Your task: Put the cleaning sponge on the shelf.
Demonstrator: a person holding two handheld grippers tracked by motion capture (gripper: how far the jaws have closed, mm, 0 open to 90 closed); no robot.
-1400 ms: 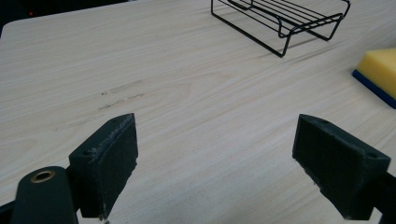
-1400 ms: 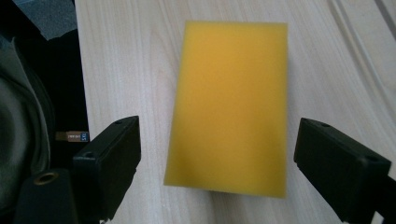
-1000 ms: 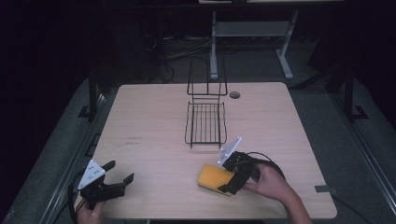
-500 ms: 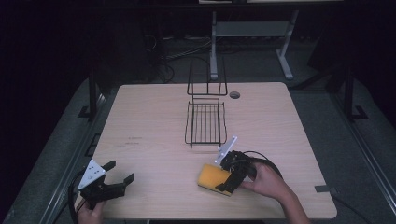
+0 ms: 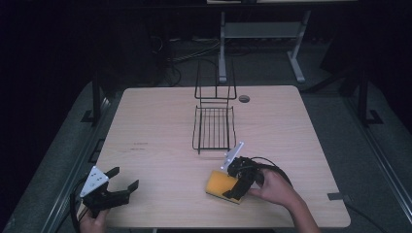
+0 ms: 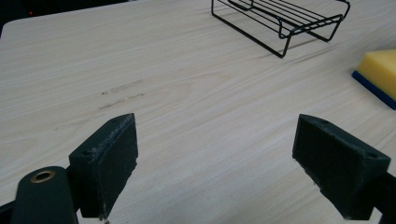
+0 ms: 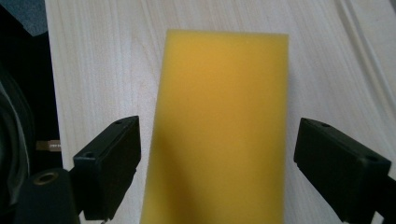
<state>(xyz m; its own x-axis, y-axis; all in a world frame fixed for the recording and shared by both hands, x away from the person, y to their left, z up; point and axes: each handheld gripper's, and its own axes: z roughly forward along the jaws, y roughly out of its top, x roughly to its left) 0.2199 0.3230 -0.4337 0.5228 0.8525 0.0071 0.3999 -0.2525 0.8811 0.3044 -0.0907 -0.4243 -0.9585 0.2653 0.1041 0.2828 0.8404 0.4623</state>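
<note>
Sponge [image 7: 219, 126]: yellow block, dark blue underside, flat on counter [image 5: 160, 126] near front edge.
Right gripper [image 7: 217, 163]: spread wide, straddling sponge, not pinching.
Left gripper [image 6: 215, 163]: spread, over bare counter, well apart from sponge.

Black wire rack [image 5: 214, 127] sitting mid-table w/ upright back; wooden table [image 5: 155, 126] showing faint scuffs; round grommet [image 5: 244, 99] nr far edge.

Matt yellow foam sponge [image 7: 219, 126] lies on pale, smooth wood-grain table [image 5: 160, 126]; black wire rack [image 5: 214, 127].
</note>
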